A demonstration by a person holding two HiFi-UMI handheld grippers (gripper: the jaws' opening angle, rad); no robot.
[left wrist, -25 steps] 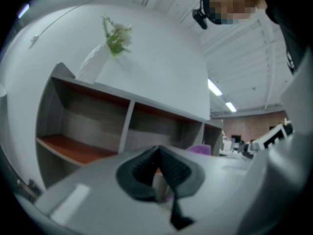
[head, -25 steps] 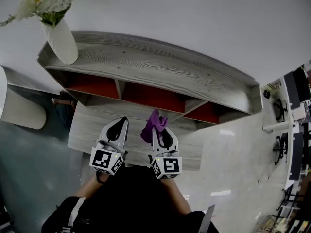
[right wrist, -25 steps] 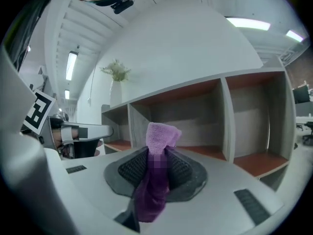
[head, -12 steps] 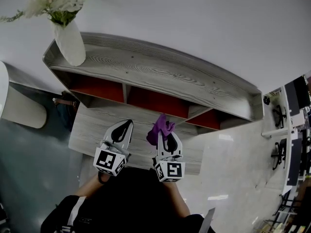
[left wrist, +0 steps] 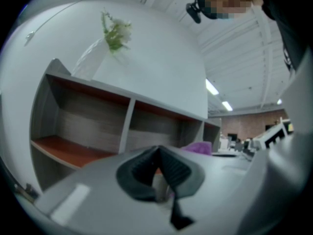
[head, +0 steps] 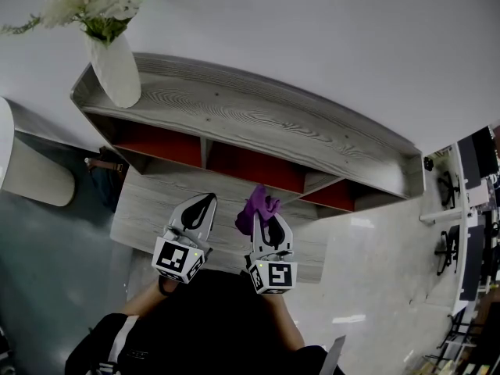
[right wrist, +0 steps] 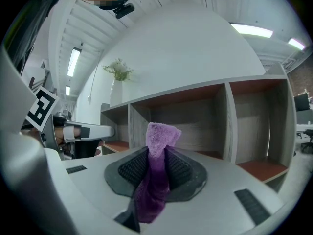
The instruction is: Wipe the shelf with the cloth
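Your right gripper (right wrist: 156, 156) is squeezing the cloth (right wrist: 157, 140). The purple cloth is pinched between the two jaws. A small bunch pokes out past the tips and the rest hangs down behind. Your left gripper (left wrist: 157, 164) has its jaws pressed together, and there is nothing in them.

From the head view, the cloth (head: 255, 206) is up in the air in front of the shelf (head: 258, 123), near the middle box. It does not look like it is touching the wood, so I think the wiping has not begun.

Here is what could go wrong.

Only a little bit of cloth sticks out past the tips. If you push hard, the hard tips could rub the wood, not the cloth. That might scratch it.

The cloth is held in a thin strip. If it drags on rough wood or catches on a wall between the boxes, it could pull out and drop.

The vase (head: 116, 73) with flowers (head: 86, 2) stands at the left end of the shelf top. If you wipe fast along the top, you could bump it and tip it over. Slow down near it. Your left gripper (head: 205, 200) is free, so it could steady the vase.
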